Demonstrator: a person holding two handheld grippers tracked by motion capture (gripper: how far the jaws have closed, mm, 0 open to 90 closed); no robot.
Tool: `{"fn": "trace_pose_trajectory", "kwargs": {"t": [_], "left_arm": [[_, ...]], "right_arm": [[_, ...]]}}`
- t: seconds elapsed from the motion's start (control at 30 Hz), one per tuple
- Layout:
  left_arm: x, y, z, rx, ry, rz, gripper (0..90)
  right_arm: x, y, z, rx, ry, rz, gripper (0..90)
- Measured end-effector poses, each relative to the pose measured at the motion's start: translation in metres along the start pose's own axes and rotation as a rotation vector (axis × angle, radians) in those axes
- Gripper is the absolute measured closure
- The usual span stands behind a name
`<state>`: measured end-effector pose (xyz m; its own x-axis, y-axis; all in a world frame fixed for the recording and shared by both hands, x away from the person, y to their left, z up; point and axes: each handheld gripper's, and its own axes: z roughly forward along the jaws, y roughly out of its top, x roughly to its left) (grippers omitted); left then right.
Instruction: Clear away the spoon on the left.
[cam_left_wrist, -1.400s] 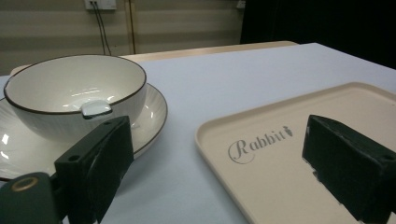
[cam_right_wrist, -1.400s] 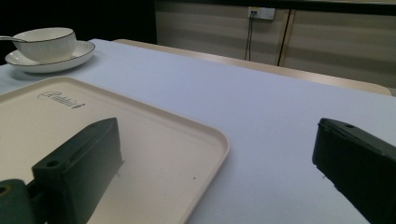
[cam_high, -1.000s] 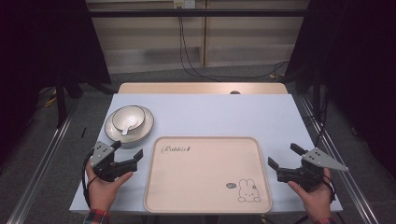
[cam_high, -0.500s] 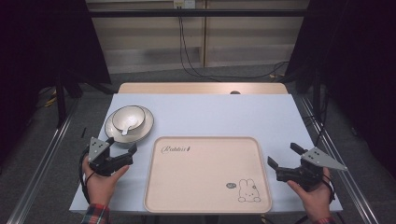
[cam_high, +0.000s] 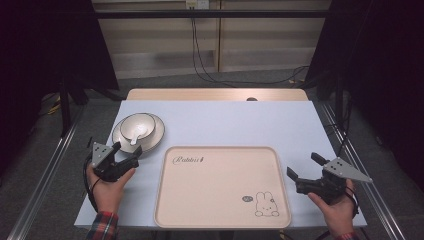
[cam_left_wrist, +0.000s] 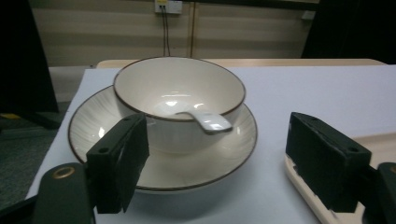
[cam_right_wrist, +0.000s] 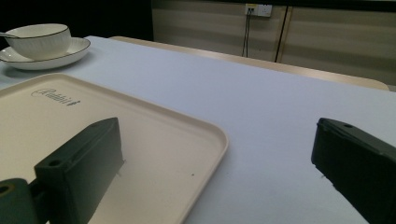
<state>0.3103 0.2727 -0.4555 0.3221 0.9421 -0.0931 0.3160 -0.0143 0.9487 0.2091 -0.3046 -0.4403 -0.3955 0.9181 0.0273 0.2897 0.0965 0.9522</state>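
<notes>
**Two open hand-held grippers, nothing held**

Two hand-held grippers sit at the lower corners of the high view, one in each of your hands. Your left hand-held gripper (cam_high: 124, 157) is at the lower left of the frame, its jaws spread wide and empty, pointing up and to the right at the plate (cam_high: 120, 140). In the left gripper view, the two black jaws stand well apart at the bottom, with the plate's near rim between them; one jaw overlaps that rim in the picture, though you cannot tell whether it touches.

On the plate stands a cream bowl (cam_high: 137, 125) with a thin dark rim. A white spoon (cam_left_wrist: 208, 121) rests inside it, and its handle leans out over the near edge of the bowl.

Your right hand-held gripper (cam_high: 304, 167) is at the lower right of the high view, just beside the right edge of the tray (cam_high: 220, 210). Its jaws are also wide open and grip nothing. In the right gripper view one jaw hangs above the tray's surface and the other above the pale blue bench (cam_high: 225, 122).

Your tray is beige and lies flat in the lower middle of the frame, with the word "Rabbit" printed at its upper left and a small rabbit drawing (cam_high: 265, 204) at its lower right. Plate and bowl are at its upper left, just beside its corner.
</notes>
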Motion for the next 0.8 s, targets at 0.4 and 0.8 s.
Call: {"fn": "trace_pose_trajectory", "kwargs": {"t": [0.4, 0.8], "left_arm": [[0.002, -0.001, 0.011, 0.021, 0.034, 0.03, 39.9], [-0.001, -0.001, 0.018, 0.005, 0.018, 0.034, 54.4]], "right_arm": [[0.0, 0.0, 0.0, -0.001, 0.003, 0.006, 1.9], [0.0, 0.0, 0.001, 0.0, 0.001, 0.005, 2.0]]}}
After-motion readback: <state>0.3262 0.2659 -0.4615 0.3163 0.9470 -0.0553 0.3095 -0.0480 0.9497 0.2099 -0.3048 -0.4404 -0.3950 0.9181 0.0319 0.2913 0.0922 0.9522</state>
